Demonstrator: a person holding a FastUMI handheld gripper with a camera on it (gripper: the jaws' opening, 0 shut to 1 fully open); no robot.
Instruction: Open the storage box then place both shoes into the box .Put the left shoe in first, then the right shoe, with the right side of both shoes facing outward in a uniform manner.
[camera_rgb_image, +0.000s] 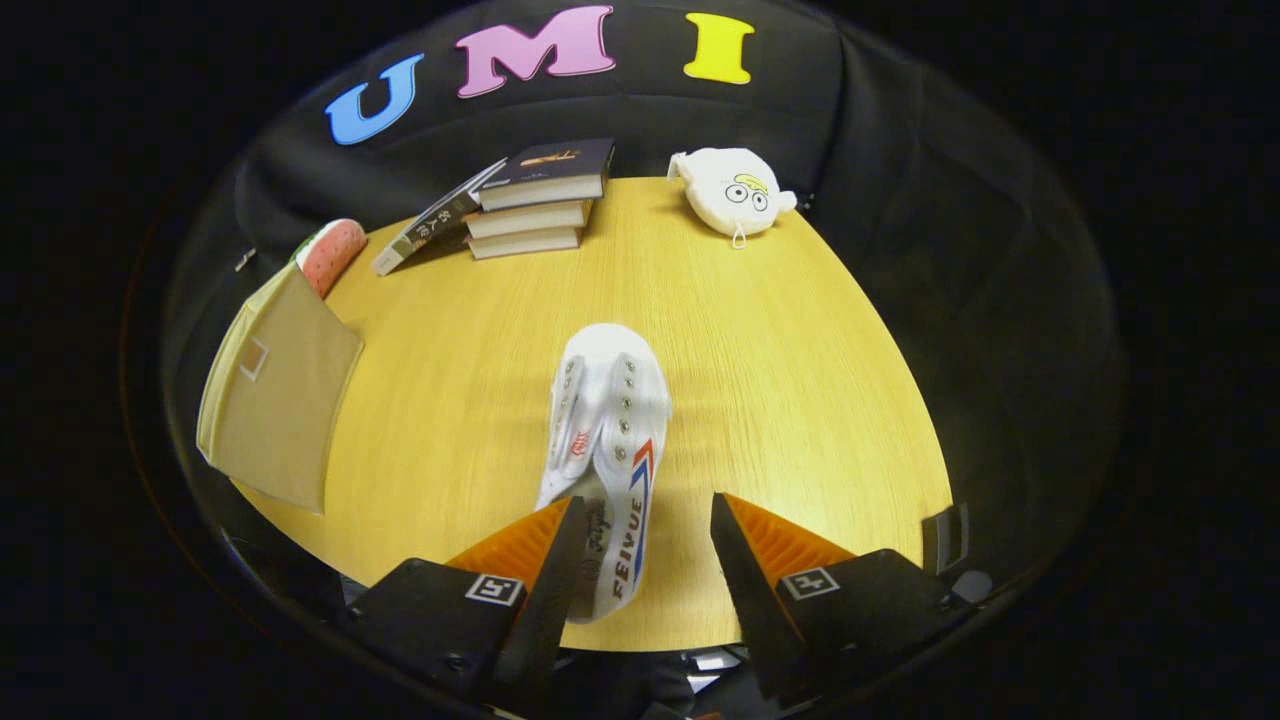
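A white canvas shoe (606, 440) with red and blue side stripes lies on the wooden table (800, 400), toe pointing away and heel toward me. Its heel end sits between my fingertips, close against the left finger (545, 560), while a gap separates it from the right finger (745, 550). My gripper (645, 520) is open above the shoe's heel. A beige storage box (275, 400) with its lid shut stands at the table's left edge, well to the left of the fingers.
A stack of books (530, 200) with one leaning book sits at the far side of the table. A white plush toy (735, 190) lies at the far right. A strawberry-patterned cushion (330, 255) rests behind the box.
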